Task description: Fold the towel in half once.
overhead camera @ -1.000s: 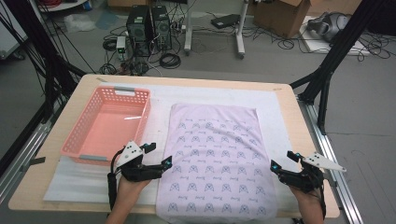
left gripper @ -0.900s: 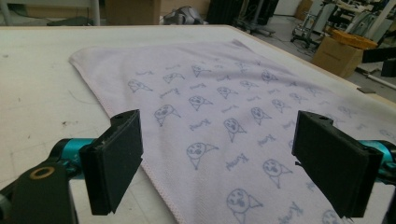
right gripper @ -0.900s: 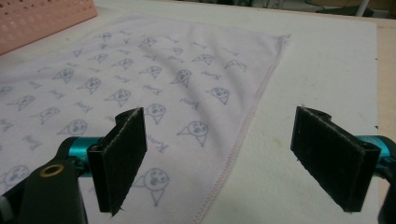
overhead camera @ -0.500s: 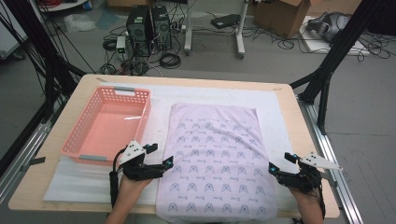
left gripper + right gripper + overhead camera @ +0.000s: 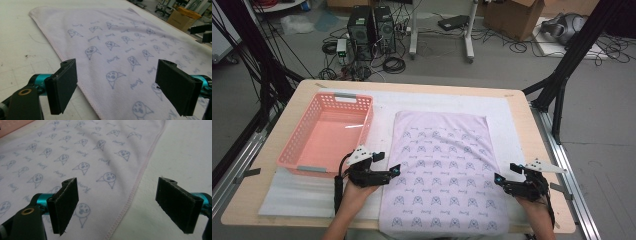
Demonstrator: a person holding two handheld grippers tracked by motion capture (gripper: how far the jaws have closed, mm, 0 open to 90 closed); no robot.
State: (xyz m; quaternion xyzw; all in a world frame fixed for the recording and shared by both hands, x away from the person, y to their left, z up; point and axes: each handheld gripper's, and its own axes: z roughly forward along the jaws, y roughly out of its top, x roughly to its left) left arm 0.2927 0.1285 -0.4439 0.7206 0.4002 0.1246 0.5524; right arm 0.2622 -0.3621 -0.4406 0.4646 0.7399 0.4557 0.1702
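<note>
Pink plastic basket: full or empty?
Empty: the pink plastic basket shows only its bare floor in the high view, beside the spread lilac printed cloth.

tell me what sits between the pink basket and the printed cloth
Nothing sits there: in the high view a bare strip of the white mat separates the pink basket from the printed cloth; the left tongs hover nearer, at the cloth's edge.

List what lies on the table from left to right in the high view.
Pink basket → left gripper → patterned cloth → right gripper.
</note>
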